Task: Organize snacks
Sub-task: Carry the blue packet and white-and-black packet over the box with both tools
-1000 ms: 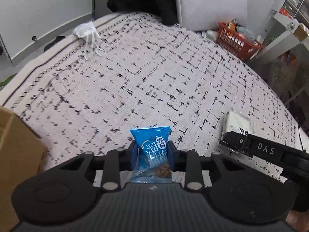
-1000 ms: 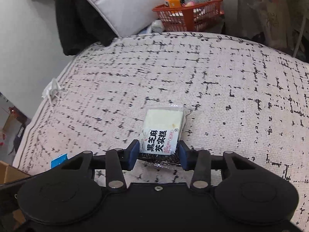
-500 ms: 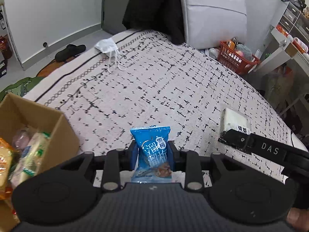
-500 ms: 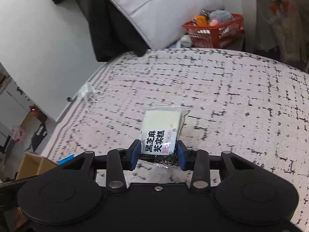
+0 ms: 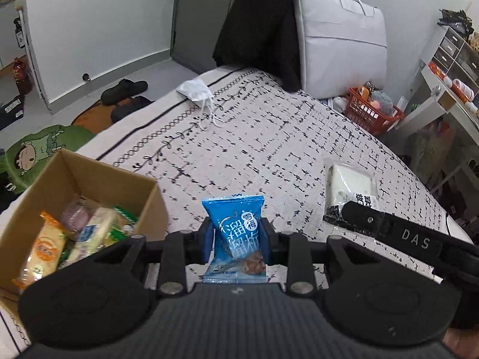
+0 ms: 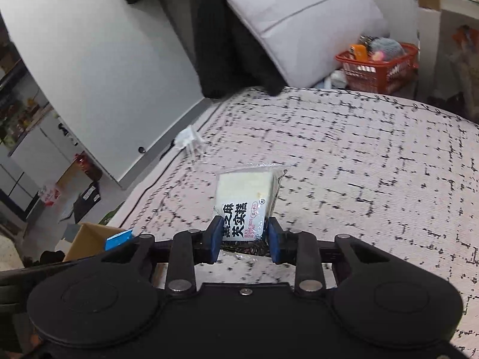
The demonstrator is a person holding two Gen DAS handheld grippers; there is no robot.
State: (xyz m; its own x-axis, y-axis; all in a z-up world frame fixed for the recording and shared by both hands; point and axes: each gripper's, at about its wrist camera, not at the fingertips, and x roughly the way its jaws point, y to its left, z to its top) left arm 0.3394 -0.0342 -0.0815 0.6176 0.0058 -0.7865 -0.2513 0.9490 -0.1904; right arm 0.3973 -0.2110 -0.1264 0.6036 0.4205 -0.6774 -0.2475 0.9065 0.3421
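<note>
Above patterned bedspread [image 5: 269, 137], left hand-held gripper [image 5: 236, 240] clamps blue packet [image 5: 235, 233]; right hand-held gripper [image 6: 244, 239] clamps "BLACK SESAME" cake [image 6: 244, 203].

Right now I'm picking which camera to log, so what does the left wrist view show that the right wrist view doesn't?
Only the left wrist view shows the inside of the open brown cardboard box, with wrapped snacks, and the dark slippers on the floor.

Only the right wrist view shows the right gripper closed on the white black-sesame cake packet, printed label readable.

Both show the blue plum candy packet held in the left gripper, the patterned bedspread, the white face mask and the orange plastic basket.
</note>
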